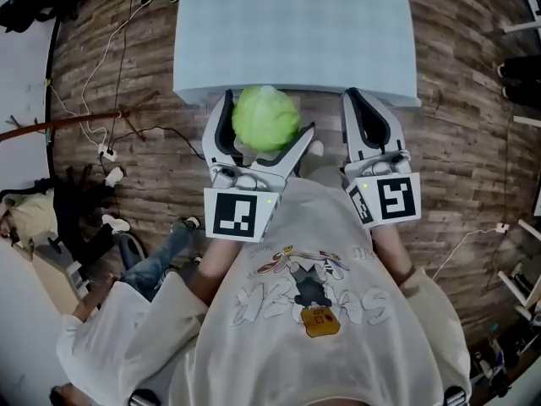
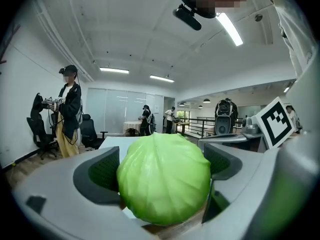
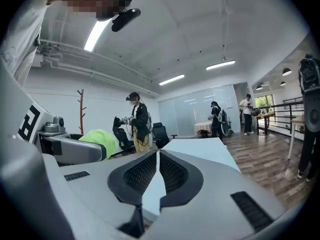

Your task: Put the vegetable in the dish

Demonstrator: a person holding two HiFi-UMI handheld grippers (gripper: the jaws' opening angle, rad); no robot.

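Left gripper view: left gripper (image 2: 162, 165) clamps a round, waxy, veined green cabbage (image 2: 165, 186); right gripper (image 3: 158, 172) sits pinched together.

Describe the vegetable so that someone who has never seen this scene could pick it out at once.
Find the pale blue table, then its edge nearest the person in the head view. There the left gripper is closed on a round, pale green cabbage, held between its jaws. It is the only green thing there; the right gripper beside it is shut and empty.
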